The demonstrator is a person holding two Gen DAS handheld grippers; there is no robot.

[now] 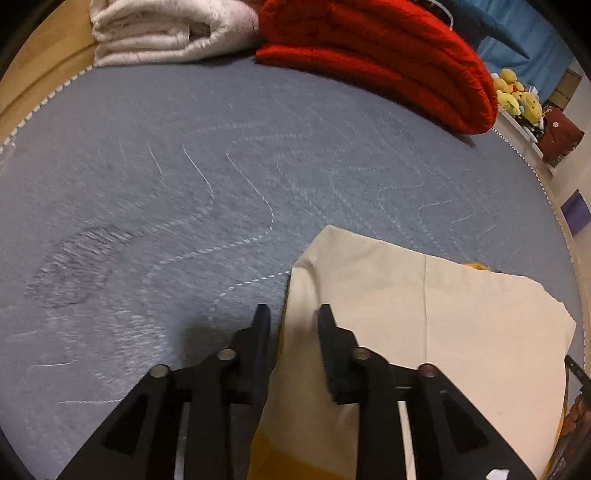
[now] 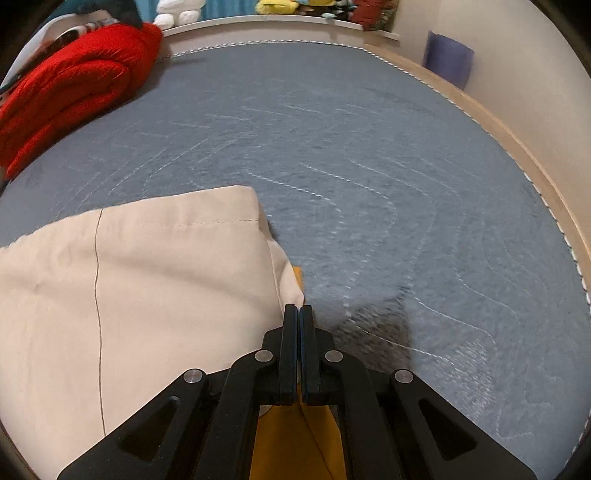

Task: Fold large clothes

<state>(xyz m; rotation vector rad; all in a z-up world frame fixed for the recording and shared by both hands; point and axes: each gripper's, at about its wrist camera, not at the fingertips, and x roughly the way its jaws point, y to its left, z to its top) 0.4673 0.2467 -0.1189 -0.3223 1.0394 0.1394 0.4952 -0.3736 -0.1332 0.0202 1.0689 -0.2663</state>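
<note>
Left wrist view: the left tongs [image 1: 291,317] stand spread over the near left edge of the cream cloth [image 1: 424,314], which lies folded on the grey bed [image 1: 184,177]. The cloth's edge runs between the fingers, but the pads do not press it. A yellow layer [image 1: 269,446] shows beneath, close under the tongs. The risk here, as I judge it: with this side loose, any pull from the other hand could drag the fold askew or slide the top layer off the yellow one. Far ahead lie a folded white blanket [image 1: 162,33] and a red blanket [image 1: 380,62].

Right wrist view: the right tongs [image 2: 298,310] are pressed together at the cloth's right corner [image 2: 291,291]; whether fabric is pinched I cannot tell. If nothing is caught, a lift would leave the corner behind; if only one layer, the stack would split. Yellow cloth [image 2: 288,443] shows beneath the tongs.

No containers appear in either view.
</note>
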